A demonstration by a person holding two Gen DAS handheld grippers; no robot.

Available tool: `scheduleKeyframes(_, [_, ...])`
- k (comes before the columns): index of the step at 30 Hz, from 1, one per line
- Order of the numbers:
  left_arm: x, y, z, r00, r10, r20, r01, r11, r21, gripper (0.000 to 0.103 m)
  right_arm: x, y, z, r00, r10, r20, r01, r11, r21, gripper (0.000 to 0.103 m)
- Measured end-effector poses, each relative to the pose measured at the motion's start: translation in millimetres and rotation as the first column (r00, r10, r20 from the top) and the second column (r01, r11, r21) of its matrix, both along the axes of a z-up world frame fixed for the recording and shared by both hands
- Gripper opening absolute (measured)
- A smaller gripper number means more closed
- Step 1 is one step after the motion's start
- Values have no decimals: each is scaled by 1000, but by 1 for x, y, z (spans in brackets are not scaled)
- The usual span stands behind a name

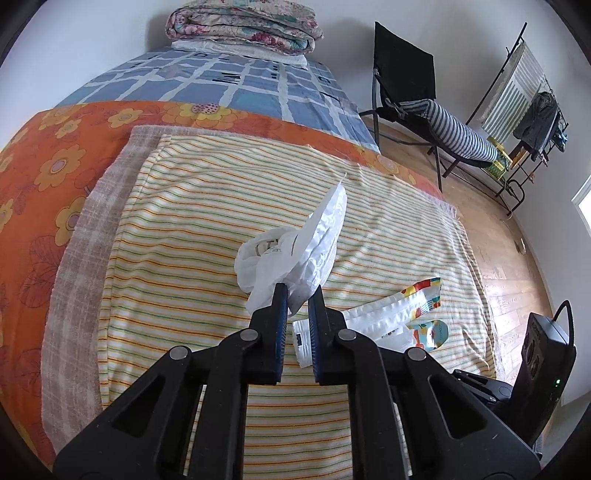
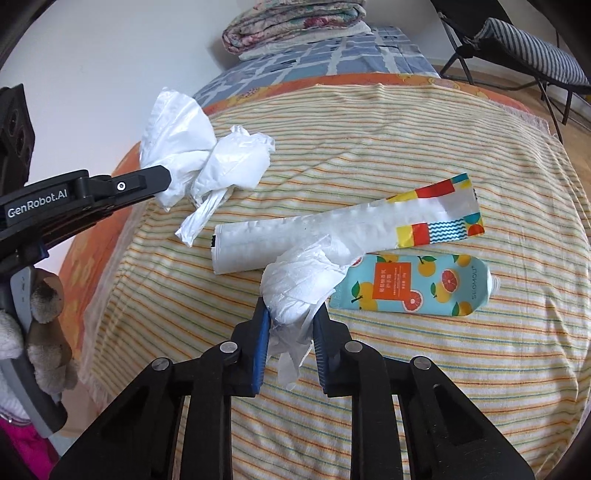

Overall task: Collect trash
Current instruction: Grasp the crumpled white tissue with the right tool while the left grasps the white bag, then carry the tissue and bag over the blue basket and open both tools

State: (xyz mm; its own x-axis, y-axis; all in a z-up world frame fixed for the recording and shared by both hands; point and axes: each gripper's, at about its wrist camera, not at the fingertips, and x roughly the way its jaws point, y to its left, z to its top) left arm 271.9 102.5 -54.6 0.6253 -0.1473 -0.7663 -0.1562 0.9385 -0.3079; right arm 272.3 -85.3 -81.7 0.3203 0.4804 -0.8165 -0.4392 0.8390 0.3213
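A crumpled white plastic bag (image 1: 295,254) is pinched between the narrowed fingers of the left gripper (image 1: 298,291) and is held raised above the striped sheet (image 1: 184,229). In the right wrist view the same bag (image 2: 192,147) is seen ahead and to the left of the right gripper (image 2: 290,314), whose blue-padded fingers are closed on a wad of crumpled tissue (image 2: 299,280). Just beyond that wad a long wrapper (image 2: 332,229) with a colourful end is laid flat on the sheet, and a fruit-printed tube (image 2: 410,284) is lying just beside it, ahead and to the right. A folded quilt (image 1: 243,22) is stacked far ahead.
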Motion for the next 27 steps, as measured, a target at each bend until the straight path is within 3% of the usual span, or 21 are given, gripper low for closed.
scheduleKeyframes(14, [-23,20,28,998,19,60,-17,1000,-19,4,-21,-15,32,998,18,68,-20,999,27,18])
scheduleKeyframes(27, [-65,17,50,995,-55,85,54,998,9,4,-46,-33,49,995,25,94,-28,999,22,18])
